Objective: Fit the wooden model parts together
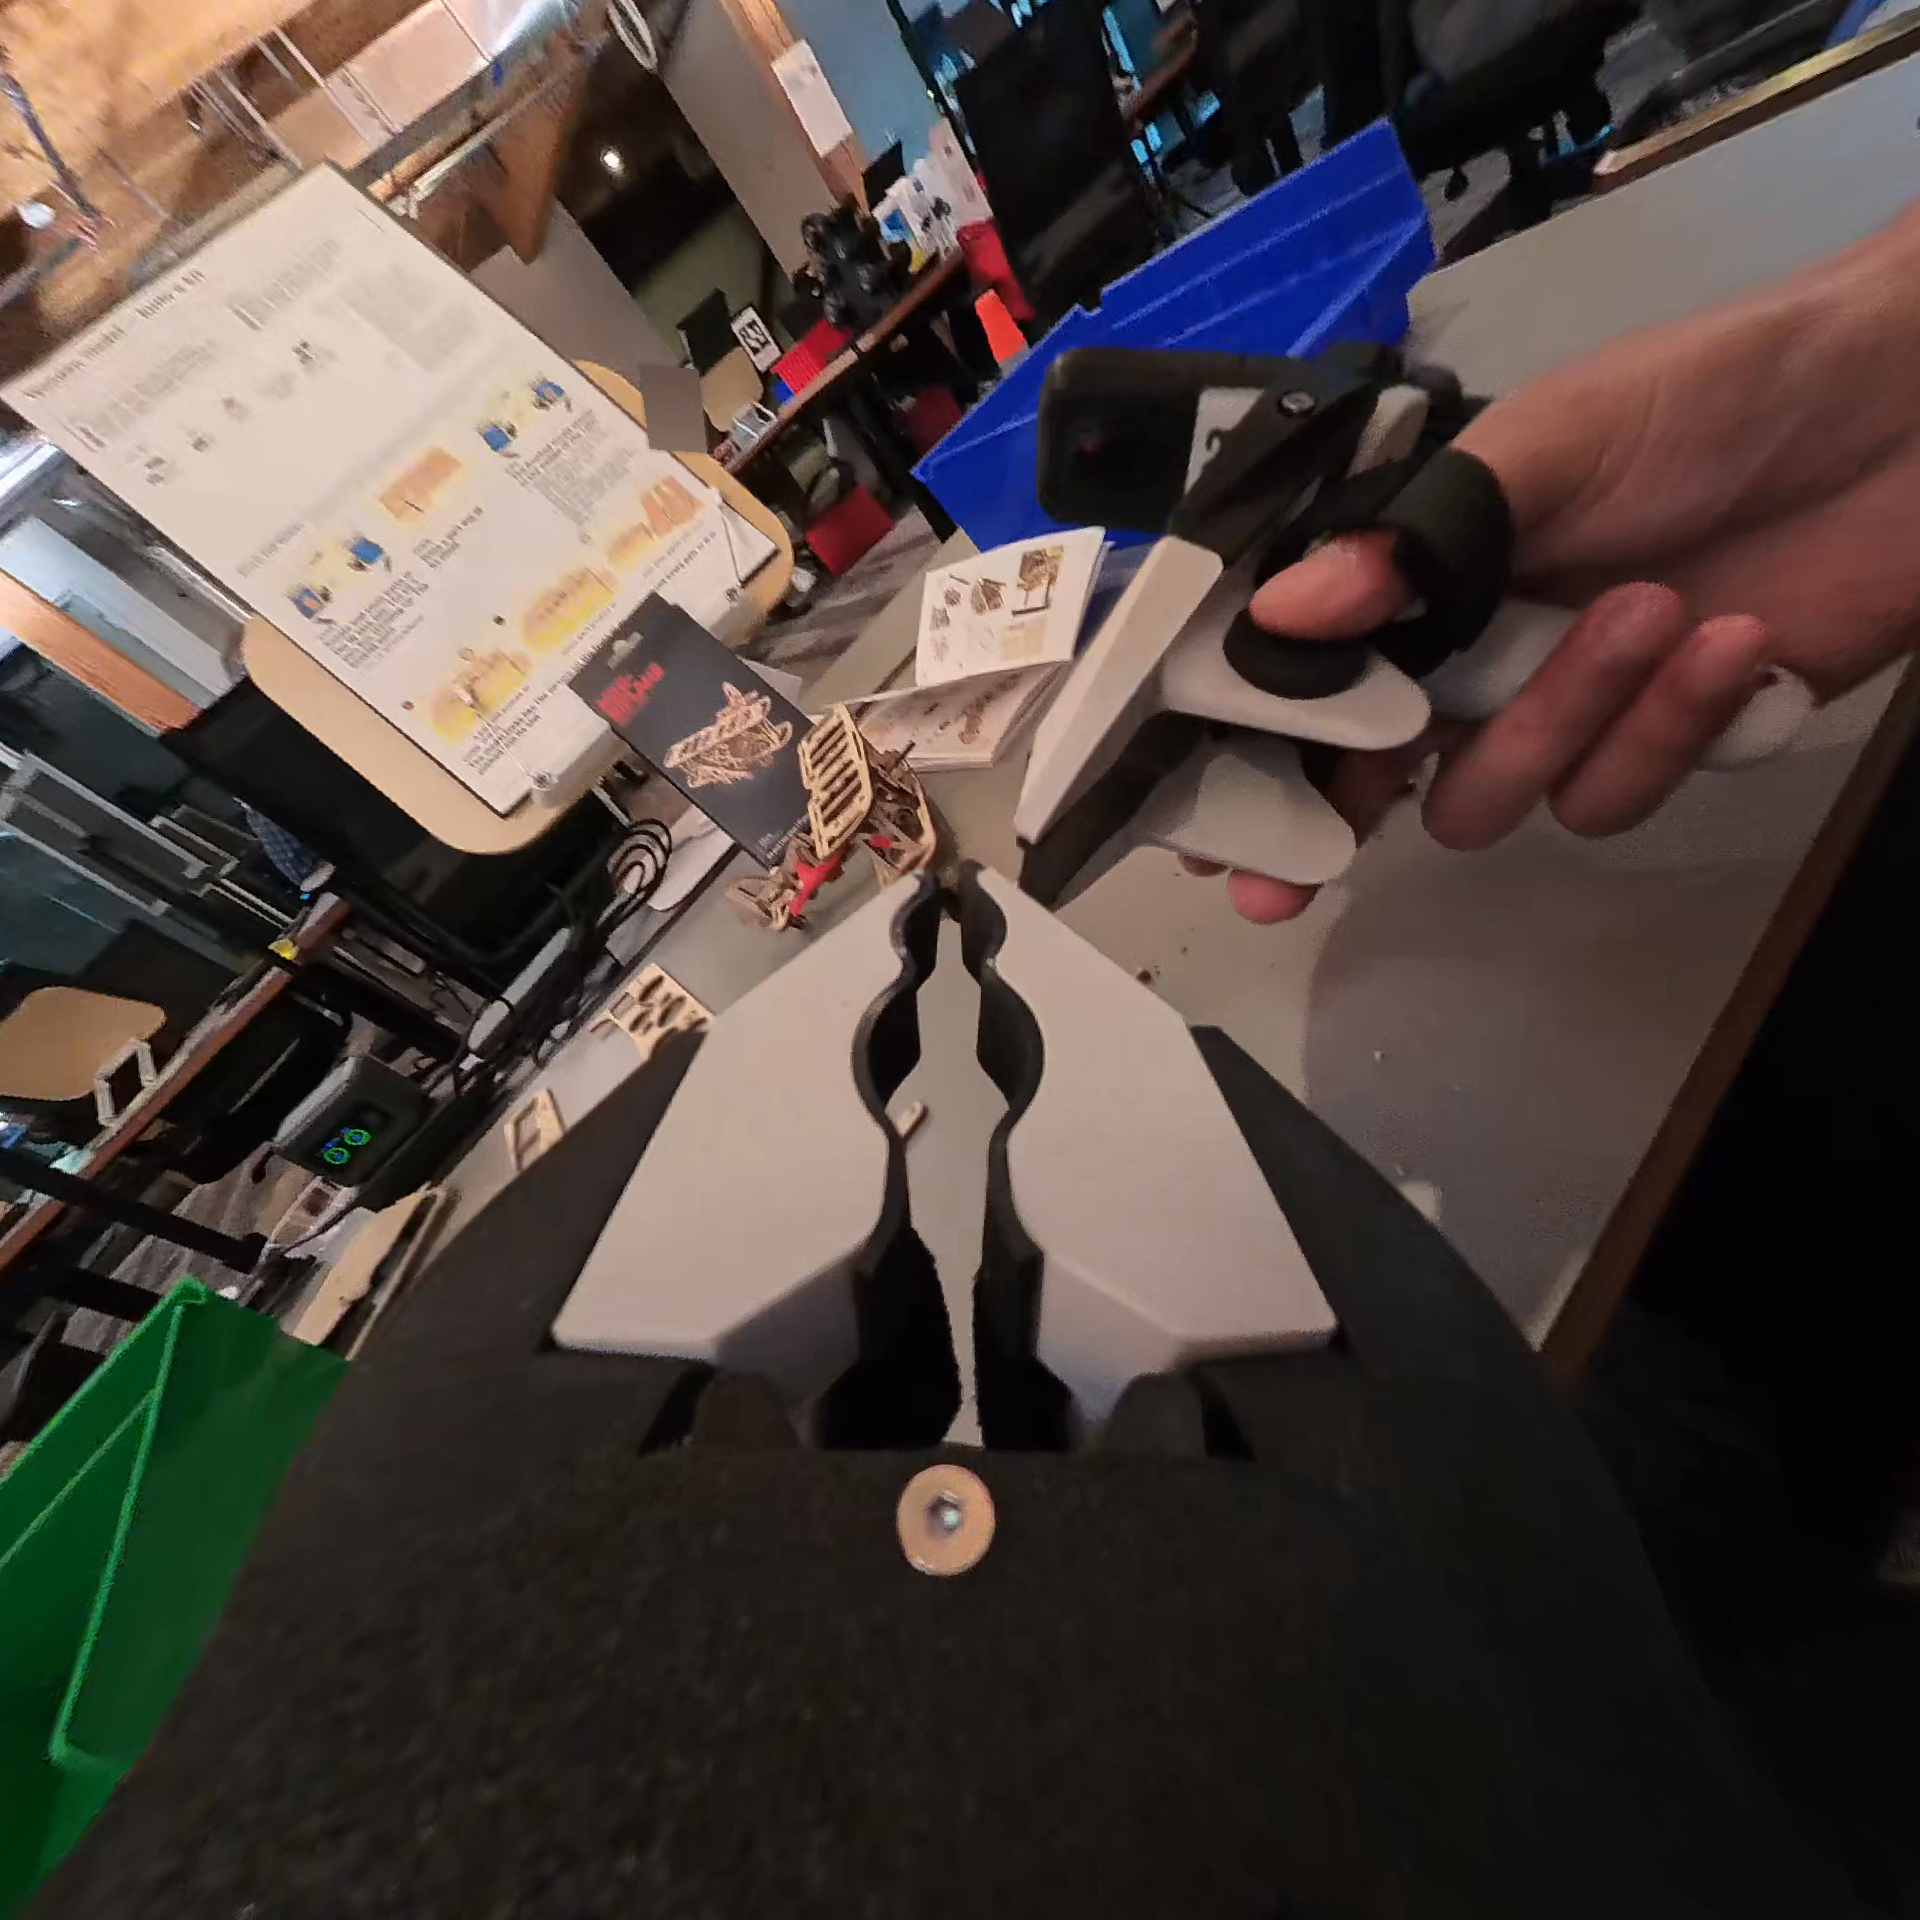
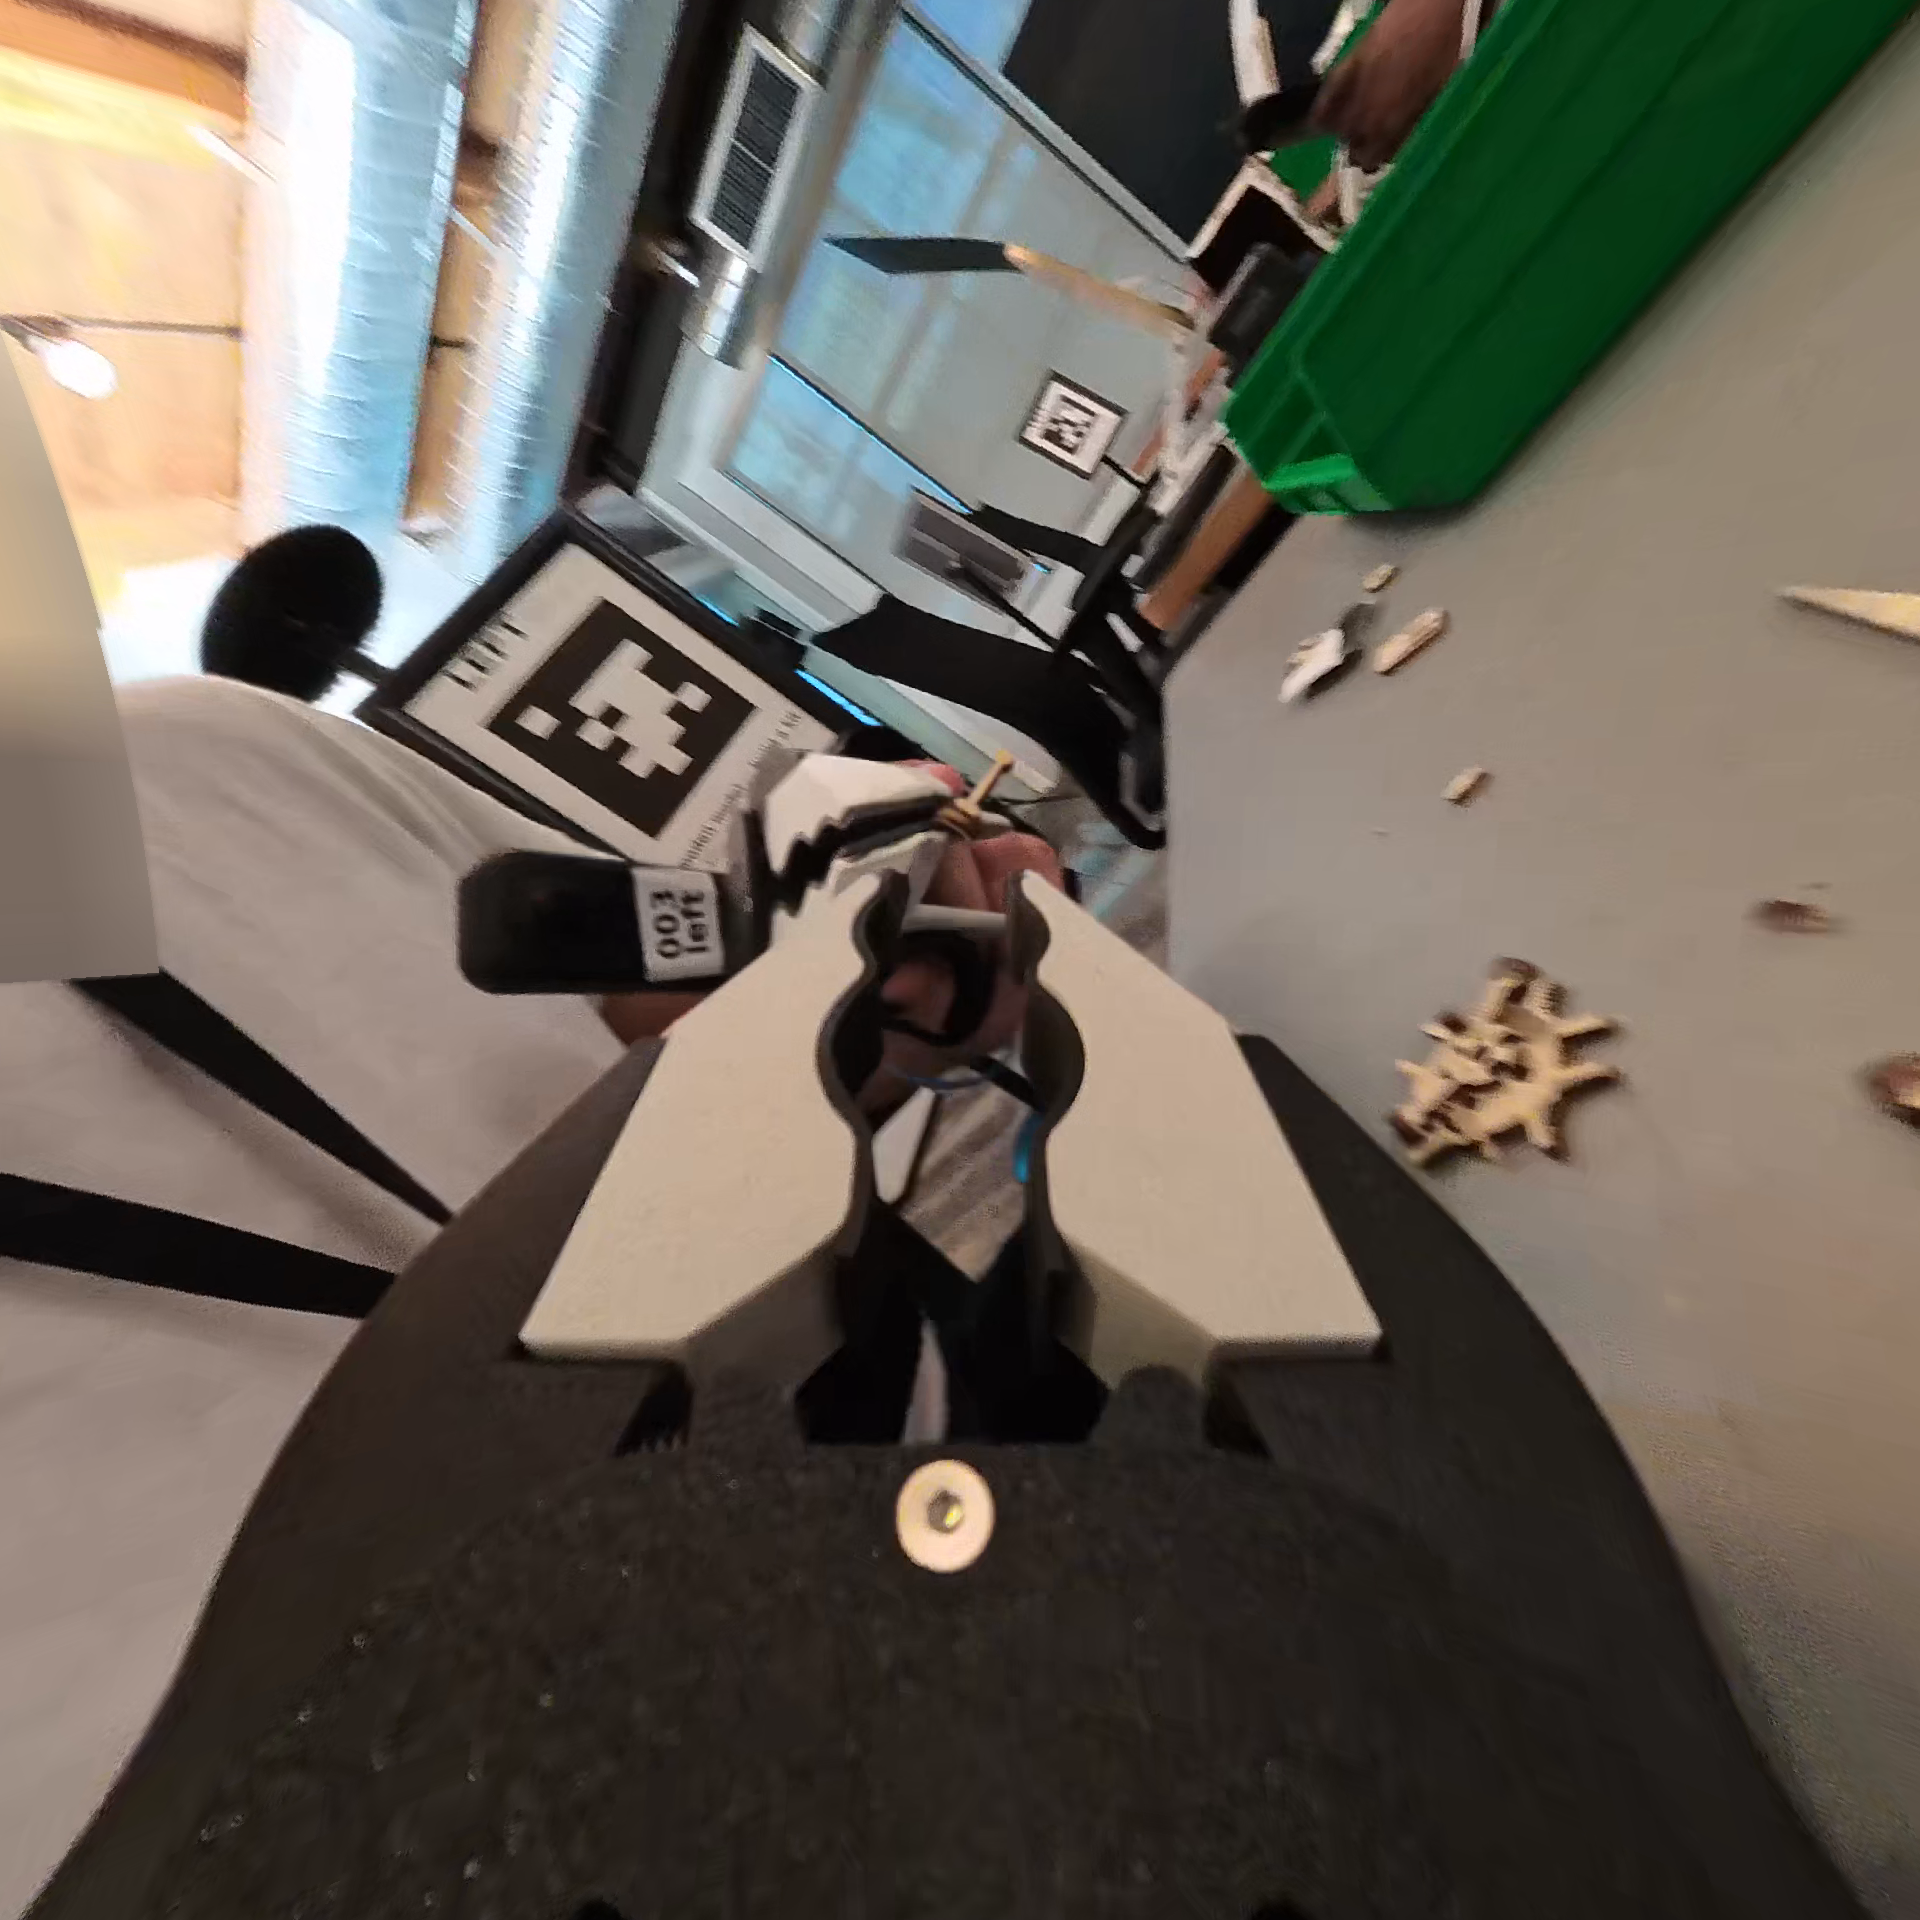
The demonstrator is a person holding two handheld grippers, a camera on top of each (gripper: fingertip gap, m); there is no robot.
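Poster (image 1: 343, 488) far left, propped up | model (image 1: 842, 821) on table (image 1: 1455, 1039) past left gripper (image 1: 940, 883) | left fingers nearly together, pinching a small wooden part (image 2: 977, 805) | right gripper (image 2: 961, 899) holds a thin white rod (image 2: 956, 916) across its tips | loose pieces (image 2: 1496, 1070) at right

Printed matter, wording not reproduced: large white instruction poster board (image 1: 384, 488); black printed card showing a wooden model (image 1: 707, 727); folded white paper leaflet (image 1: 1003, 608) on the grey bench (image 1: 1507, 1039); white sticker (image 2: 681, 925) on the left tool (image 2: 940, 816); black-and-white square marker board (image 2: 613, 717).
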